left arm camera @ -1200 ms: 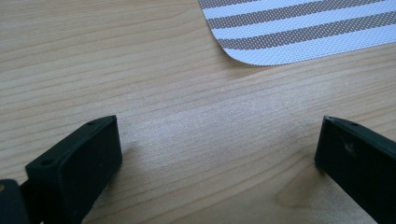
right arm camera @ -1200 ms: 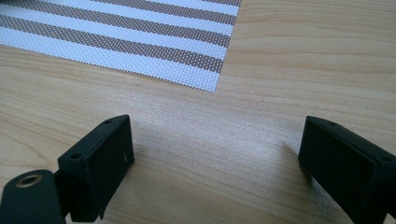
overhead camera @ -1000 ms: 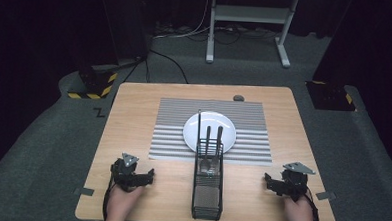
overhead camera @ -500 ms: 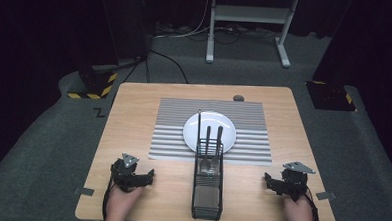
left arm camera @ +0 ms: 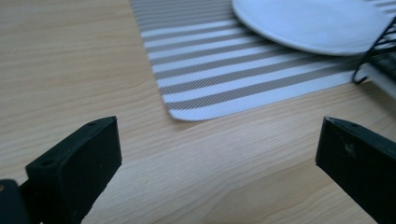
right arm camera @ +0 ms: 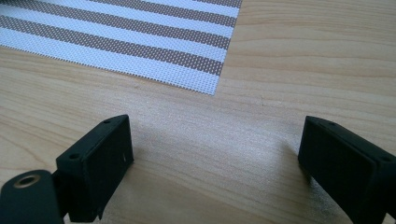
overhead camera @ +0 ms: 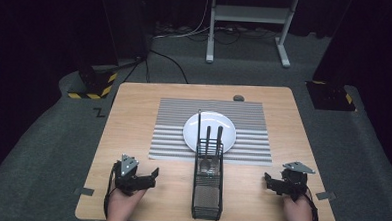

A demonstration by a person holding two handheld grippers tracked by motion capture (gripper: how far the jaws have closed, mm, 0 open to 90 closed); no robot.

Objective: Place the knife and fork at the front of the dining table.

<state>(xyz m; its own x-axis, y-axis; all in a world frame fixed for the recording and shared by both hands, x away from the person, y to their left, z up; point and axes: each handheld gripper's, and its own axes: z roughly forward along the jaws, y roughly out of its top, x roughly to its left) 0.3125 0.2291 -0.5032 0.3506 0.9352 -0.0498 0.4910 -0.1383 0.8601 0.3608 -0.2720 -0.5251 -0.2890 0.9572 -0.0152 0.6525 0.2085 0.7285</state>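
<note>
Wire caddy [overhead camera: 208, 183] stands at the table's near edge, midway between the two grippers, touching neither. Black mesh, upright, narrow. Its far end meets the near edge of the mat; the left gripper view catches a corner of it [left arm camera: 380, 58] at the right margin. Inside the far compartment: two dark-handled utensils [overhead camera: 213, 141] standing upright, a spoon bowl visible low down. A thin wire handle rises above the rim.

Left gripper [overhead camera: 148, 176] rests on the wood left of the caddy, held from below by a hand [overhead camera: 122, 207]. Jaws spread wide, nothing between them but bare table [left arm camera: 70, 60].

Right gripper [overhead camera: 271, 183] rests right of the caddy, likewise held. Jaws released, wide apart, bare wood between.

White plate [overhead camera: 209, 131] lies just behind the caddy, centred on a grey-and-white striped mat [overhead camera: 173, 124]. Mat corner lies ahead of each gripper [right arm camera: 140, 42].

Small dark round object [overhead camera: 239, 98] on the wood just beyond the mat's far edge.

Writing: a "Z" mark [overhead camera: 99, 113] on the floor left of the table. No brand or label readable.
</note>
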